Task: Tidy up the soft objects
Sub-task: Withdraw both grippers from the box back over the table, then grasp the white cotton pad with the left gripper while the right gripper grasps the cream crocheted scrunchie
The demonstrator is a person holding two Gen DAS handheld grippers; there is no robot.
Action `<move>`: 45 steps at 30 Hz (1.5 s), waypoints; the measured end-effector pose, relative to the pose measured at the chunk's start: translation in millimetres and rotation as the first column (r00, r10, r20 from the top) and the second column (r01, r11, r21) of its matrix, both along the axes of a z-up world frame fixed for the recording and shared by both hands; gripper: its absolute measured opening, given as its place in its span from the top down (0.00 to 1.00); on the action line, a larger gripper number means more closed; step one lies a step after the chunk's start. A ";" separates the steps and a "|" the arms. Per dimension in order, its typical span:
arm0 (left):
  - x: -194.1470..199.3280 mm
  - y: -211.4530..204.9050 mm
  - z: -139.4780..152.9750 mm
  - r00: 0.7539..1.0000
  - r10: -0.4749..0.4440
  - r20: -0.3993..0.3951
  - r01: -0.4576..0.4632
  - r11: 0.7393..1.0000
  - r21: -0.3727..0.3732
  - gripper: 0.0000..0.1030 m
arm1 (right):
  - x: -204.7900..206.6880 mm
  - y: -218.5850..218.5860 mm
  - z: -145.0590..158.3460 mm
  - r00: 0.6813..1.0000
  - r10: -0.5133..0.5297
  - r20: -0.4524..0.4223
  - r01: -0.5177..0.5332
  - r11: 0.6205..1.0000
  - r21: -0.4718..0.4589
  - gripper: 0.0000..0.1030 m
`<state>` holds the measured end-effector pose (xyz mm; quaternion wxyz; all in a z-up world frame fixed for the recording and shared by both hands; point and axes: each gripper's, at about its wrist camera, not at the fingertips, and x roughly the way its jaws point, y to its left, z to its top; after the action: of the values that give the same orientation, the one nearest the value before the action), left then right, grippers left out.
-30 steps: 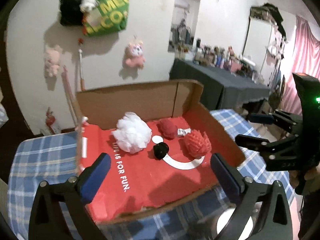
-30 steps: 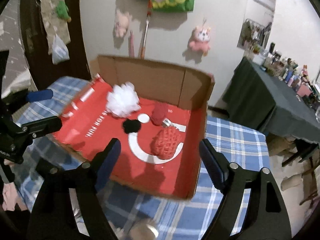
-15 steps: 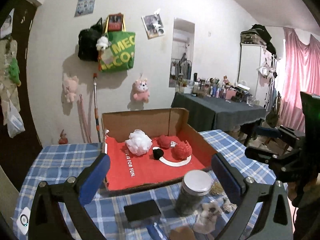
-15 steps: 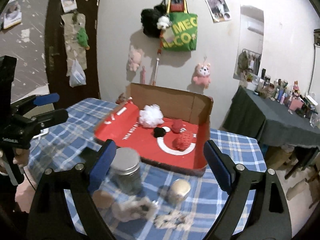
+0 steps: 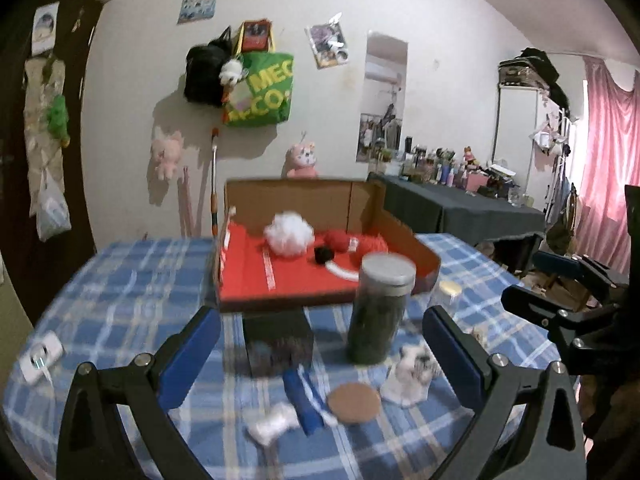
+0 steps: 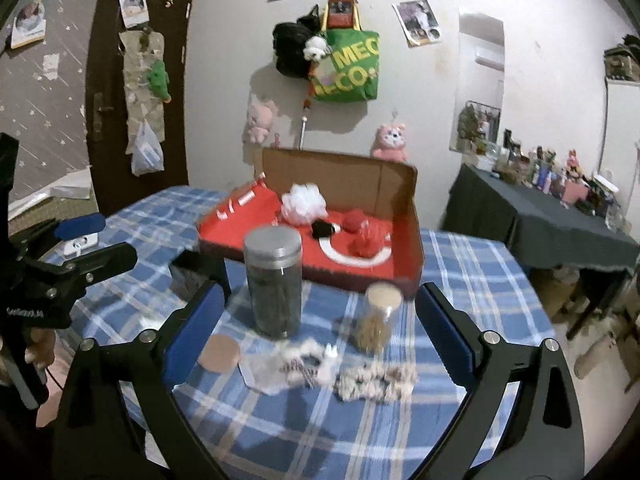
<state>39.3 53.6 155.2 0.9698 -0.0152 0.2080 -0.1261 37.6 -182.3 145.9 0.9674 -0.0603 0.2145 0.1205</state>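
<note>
Tall jar [image 5: 380, 308] hides part of the red ball [image 5: 370, 246]; small white item [image 5: 272, 426] too blurred to identify.

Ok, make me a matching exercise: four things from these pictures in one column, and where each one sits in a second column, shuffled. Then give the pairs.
Things:
1. white pouf
2. tall jar
3. cork lid
4. green bag

Places:
A. hanging on the wall
B. flat on the tablecloth, nearer the camera than the tall jar
C. inside the red box
D. upright on the tablecloth, just in front of the box

Pairs: 1-C, 2-D, 3-B, 4-A
</note>
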 end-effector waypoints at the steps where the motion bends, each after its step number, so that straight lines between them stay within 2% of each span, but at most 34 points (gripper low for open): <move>1: -1.1 -0.4 -5.6 1.000 0.003 -0.008 -0.003 1.000 -0.003 0.00 | -0.3 0.0 -7.5 1.000 -0.007 -0.007 0.007 1.000 0.000 0.05; 10: -1.7 -2.5 -67.8 0.993 0.037 -0.108 -0.039 0.999 -0.020 0.00 | 20.5 0.3 -70.7 0.990 -0.025 -0.137 0.026 1.000 0.008 0.05; 23: 18.0 14.1 -108.9 0.975 0.085 -0.208 -0.082 0.996 0.025 0.00 | 44.8 -43.9 -101.2 0.967 -0.132 -0.218 0.144 0.989 0.042 0.05; 26: 24.7 20.0 -116.1 0.968 0.109 -0.227 -0.097 0.993 0.064 0.08 | 50.4 -54.4 -107.7 0.961 -0.139 -0.239 0.155 0.986 0.053 0.05; 28: 27.9 24.2 -121.2 0.964 0.115 -0.241 -0.099 0.992 0.076 0.21 | 53.1 -60.1 -111.5 0.958 -0.138 -0.251 0.160 0.985 0.068 0.07; 29: 30.5 26.6 -124.6 0.959 0.112 -0.260 -0.095 0.993 0.077 0.25 | 54.6 -63.8 -113.6 0.957 -0.123 -0.262 0.151 0.984 0.090 0.17; 30: 32.0 27.7 -127.0 0.956 0.111 -0.273 -0.094 0.993 0.077 0.38 | 56.5 -65.2 -115.4 0.954 -0.115 -0.276 0.147 0.984 0.100 0.38; 31: 33.6 28.9 -129.5 0.952 0.109 -0.285 -0.091 0.993 0.075 0.49 | 58.9 -67.4 -117.8 0.950 -0.107 -0.293 0.145 0.983 0.112 0.46; 32: 36.0 30.5 -133.4 0.948 0.096 -0.304 -0.080 0.995 0.066 0.53 | 60.3 -69.7 -119.5 0.949 -0.089 -0.303 0.134 0.982 0.132 0.52; 33: 36.9 31.2 -135.2 0.946 0.080 -0.314 -0.066 0.996 0.055 0.71 | 60.1 -70.5 -119.9 0.949 -0.063 -0.307 0.116 0.981 0.156 0.64; 34: 35.9 31.7 -134.8 0.949 0.071 -0.307 -0.058 0.997 0.050 0.81 | 57.9 -71.3 -118.9 0.954 -0.053 -0.296 0.107 0.979 0.171 0.67; 36: 35.1 30.2 -132.7 0.951 0.054 -0.306 -0.042 0.998 0.046 0.83 | 51.7 -69.0 -113.2 0.964 -0.066 -0.256 0.109 0.982 0.156 0.83; 40: 31.0 26.5 -122.4 0.962 0.057 -0.267 -0.043 0.997 0.058 0.85 | 41.6 -66.8 -97.5 0.978 -0.034 -0.206 0.074 0.979 0.189 0.84; 43: 27.2 20.3 -110.8 0.967 -0.002 -0.255 0.005 1.000 0.010 0.85 | 33.6 -56.8 -85.9 0.986 -0.003 -0.167 0.035 0.981 0.192 0.84; 45: 25.0 12.2 -104.4 0.971 -0.028 -0.236 0.031 1.000 0.007 0.85 | 28.3 -49.7 -79.1 0.989 0.027 -0.144 0.003 0.979 0.206 0.84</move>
<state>64.3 65.8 50.8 0.9364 -0.0217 0.3227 -0.1366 65.9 -232.0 66.8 0.9495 0.0478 0.2705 0.1518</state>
